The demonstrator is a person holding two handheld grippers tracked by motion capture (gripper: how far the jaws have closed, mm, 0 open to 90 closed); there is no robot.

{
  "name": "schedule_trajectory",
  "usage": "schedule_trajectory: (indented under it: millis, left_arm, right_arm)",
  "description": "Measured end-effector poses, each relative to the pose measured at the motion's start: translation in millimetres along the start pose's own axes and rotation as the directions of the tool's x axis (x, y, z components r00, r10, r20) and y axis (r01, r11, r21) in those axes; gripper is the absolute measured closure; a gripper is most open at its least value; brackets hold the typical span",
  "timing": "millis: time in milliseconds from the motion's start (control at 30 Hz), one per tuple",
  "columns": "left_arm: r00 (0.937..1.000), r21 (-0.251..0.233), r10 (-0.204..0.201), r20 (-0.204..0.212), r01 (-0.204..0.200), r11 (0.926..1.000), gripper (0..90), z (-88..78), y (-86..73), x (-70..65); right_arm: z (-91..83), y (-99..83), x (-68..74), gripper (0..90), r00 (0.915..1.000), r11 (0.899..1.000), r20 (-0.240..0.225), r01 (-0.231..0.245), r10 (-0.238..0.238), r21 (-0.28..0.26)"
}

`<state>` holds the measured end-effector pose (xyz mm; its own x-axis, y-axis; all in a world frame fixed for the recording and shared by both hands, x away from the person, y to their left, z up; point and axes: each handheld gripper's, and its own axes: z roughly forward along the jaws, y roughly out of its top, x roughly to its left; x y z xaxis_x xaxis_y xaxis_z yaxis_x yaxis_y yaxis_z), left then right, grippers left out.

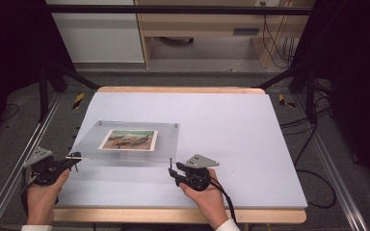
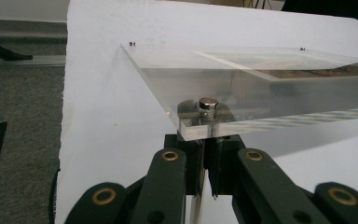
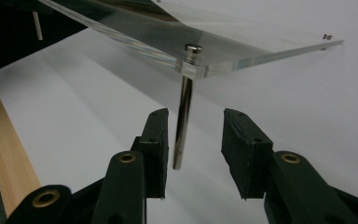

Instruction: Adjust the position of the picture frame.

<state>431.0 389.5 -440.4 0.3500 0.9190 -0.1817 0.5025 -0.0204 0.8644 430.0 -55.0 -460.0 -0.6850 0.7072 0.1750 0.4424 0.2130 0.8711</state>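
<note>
A clear acrylic picture frame (image 1: 166,140) holding a landscape picture (image 1: 128,139) sits tilted over the white table, its near edge raised. Metal pins stand at its corners. My left gripper (image 1: 74,157) is at the near left corner. In the left gripper view that gripper (image 2: 207,149) is shut on the corner pin (image 2: 208,103) just under the acrylic plate (image 2: 242,88). My right gripper (image 1: 172,168) is at the near right corner. In the right gripper view it (image 3: 193,135) stands open, and the hanging pin (image 3: 182,126) is between its pads, close to the left pad (image 3: 157,140), under the plate (image 3: 168,37).
A white sheet (image 1: 231,144) covers the table, with a wooden edge (image 1: 173,215) along the front. Metal rails (image 1: 9,178) run along both sides, and cables (image 1: 313,183) lie on the floor at the right. Cabinets (image 1: 96,33) stand behind.
</note>
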Motion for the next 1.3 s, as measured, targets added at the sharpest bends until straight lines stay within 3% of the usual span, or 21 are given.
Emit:
schedule_trajectory:
  millis: [367,667,900,1100,1300]
  left_arm:
    - [1.0,-0.001,0.0,0.009,0.0,1.0,84.0,-2.3,0.2,-2.6]
    - [0.9999,0.001,-0.001,0.013,0.001,1.0,84.1,-2.4,-0.4,-2.5]
    - [0.9997,-0.002,0.001,0.023,-0.001,1.0,84.1,-2.8,-0.7,-1.8]
    - [0.9996,-0.007,-0.001,0.03,0.002,1.0,84.1,-3.2,-0.2,-1.4]
    - [0.9995,-0.006,0.0,0.033,0.0,1.0,84.1,-3.1,-0.4,-1.0]
  right_arm:
    - [16.0,9.3,-5.4,74.1,0.9984,0.999,-0.052,-0.027,0.024,-0.046]
    - [16.9,11.3,-7.1,82.1,0.9956,0.997,-0.085,-0.046,0.04,-0.069]
    - [15.7,12.5,-7.5,83.7,0.9957,0.994,-0.083,-0.049,0.041,-0.1]
    - [14.3,14.4,-6.6,80.7,0.9971,0.993,-0.069,-0.041,0.033,-0.11]
    - [12.9,15.1,-6.1,84.2,0.9972,0.993,-0.062,-0.048,0.041,-0.109]
